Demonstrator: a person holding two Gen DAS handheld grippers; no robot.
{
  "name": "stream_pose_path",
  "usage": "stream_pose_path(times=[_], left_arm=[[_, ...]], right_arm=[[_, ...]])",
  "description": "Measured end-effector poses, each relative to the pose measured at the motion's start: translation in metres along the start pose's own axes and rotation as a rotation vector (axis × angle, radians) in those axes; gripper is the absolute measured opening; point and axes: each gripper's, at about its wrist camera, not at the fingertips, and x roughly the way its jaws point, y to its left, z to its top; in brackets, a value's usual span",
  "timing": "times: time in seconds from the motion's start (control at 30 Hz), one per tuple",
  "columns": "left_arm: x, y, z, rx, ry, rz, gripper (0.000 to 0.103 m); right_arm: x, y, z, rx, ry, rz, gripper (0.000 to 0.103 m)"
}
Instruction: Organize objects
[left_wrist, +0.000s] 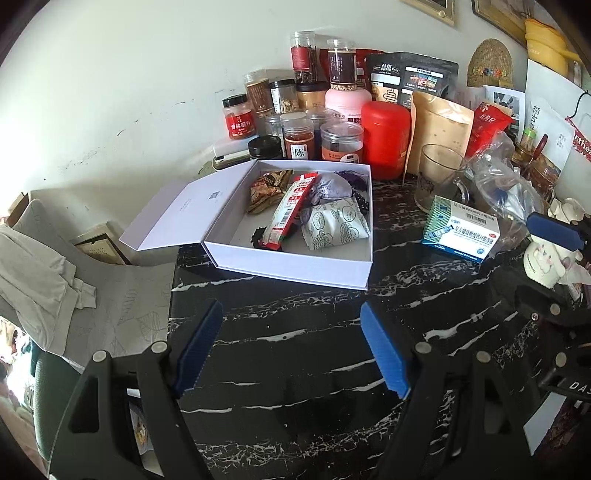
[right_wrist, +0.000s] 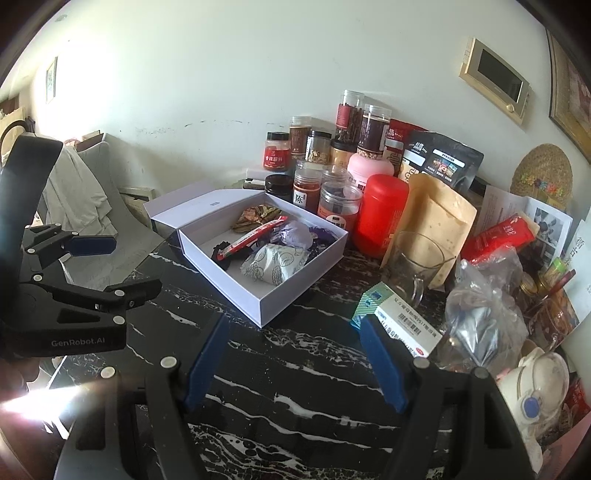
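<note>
An open white box (left_wrist: 295, 269) (right_wrist: 295, 291) stands on the black marble table (left_wrist: 295, 369) (right_wrist: 295, 380), lid folded left. It holds a red sachet (left_wrist: 291, 210) (right_wrist: 255, 236), a white patterned packet (left_wrist: 332, 225) (right_wrist: 273, 266), a brown snack bag (left_wrist: 266, 188) and a lilac pouch (left_wrist: 328, 186). A white-and-green medicine box (left_wrist: 461, 230) (right_wrist: 402, 325) lies to its right. My left gripper (left_wrist: 291, 347) is open and empty in front of the white box. My right gripper (right_wrist: 295, 362) is open and empty, its right finger next to the medicine box.
Several spice jars (left_wrist: 299, 136) (right_wrist: 306, 192), a red canister (left_wrist: 386, 136) (right_wrist: 380, 216), pouches and a glass mug (left_wrist: 439, 181) (right_wrist: 413, 266) crowd the back by the wall. A plastic bag (right_wrist: 484, 317) and ceramic figures (left_wrist: 546, 258) sit right. A cloth-draped chair (left_wrist: 55, 280) stands left.
</note>
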Motion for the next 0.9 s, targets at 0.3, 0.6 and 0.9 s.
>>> stream_pose_path(times=[0.3,0.6,0.9], left_arm=[[0.000,-0.005,-0.020,-0.009,0.028,-0.023,0.076],[-0.002,-0.008,-0.023,0.001,0.031,-0.019,0.076],[-0.005,-0.008,-0.024,0.004,0.030,-0.011,0.076]], right_arm=[[-0.001,0.008,-0.016,-0.010,0.012,0.012,0.074],[-0.002,0.008,-0.019,-0.010,0.017,0.013,0.074],[-0.002,0.007,-0.020,-0.011,0.016,0.008,0.074]])
